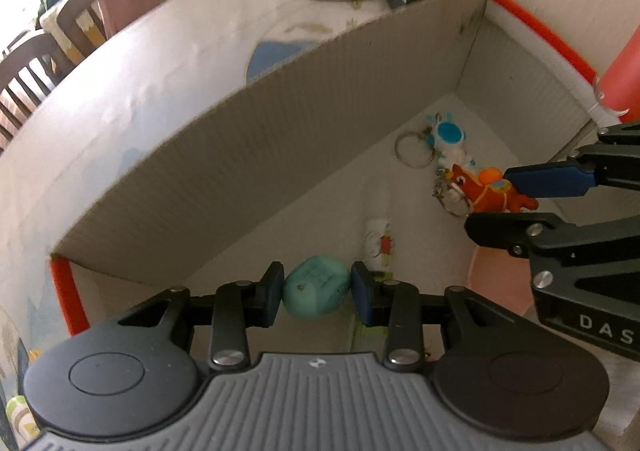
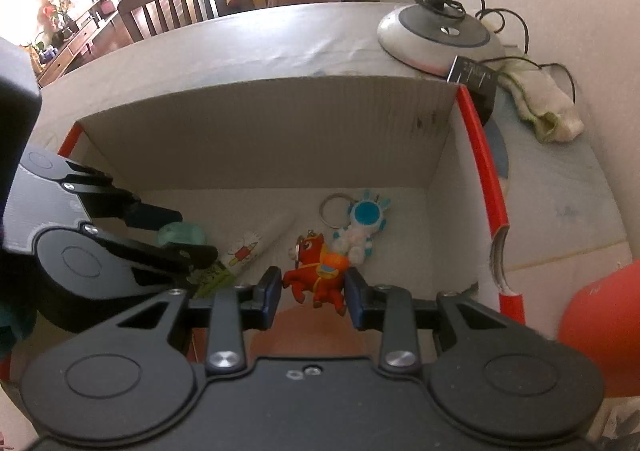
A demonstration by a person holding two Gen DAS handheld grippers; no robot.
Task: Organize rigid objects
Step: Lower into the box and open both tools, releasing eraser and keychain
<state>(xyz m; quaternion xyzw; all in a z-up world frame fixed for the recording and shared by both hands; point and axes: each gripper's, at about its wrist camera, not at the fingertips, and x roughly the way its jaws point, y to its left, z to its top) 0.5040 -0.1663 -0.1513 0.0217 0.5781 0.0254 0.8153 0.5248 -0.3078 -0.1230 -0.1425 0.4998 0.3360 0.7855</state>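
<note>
Right wrist view looks down into an open cardboard box (image 2: 264,123) with red-edged flaps, standing on a desk (image 2: 248,47) covered in a pale, wrinkled cloth. Behind the box on the desk sits a round lamp base (image 2: 436,39) with dark cables trailing off it, and beside that a crumpled whitish rag (image 2: 540,107). Wooden chairs (image 2: 172,7) stand past the far edge of the desk, one draped with pink cloth, and further back a sideboard with flowers runs along bright windows.

On the floor of the box lie a white and blue keyring figure (image 2: 360,227) and a white tube (image 2: 248,251) with printed pictures.

Right tool (image 2: 314,287) reaches down into the box, its pads clenched on a red horse keyring (image 2: 320,275), which I see hanging just above the box floor near the white and blue figure. From the left wrist view the horse (image 1: 488,191) is seen pinched between the same pads.

Left tool (image 1: 318,289) is also down inside the box, its two pads pressed on either side of a teal rounded eraser-like block (image 1: 316,285), with the tube (image 1: 380,239) lying just beyond it. Both tools are only partly closed, stopped by what they hold.
</note>
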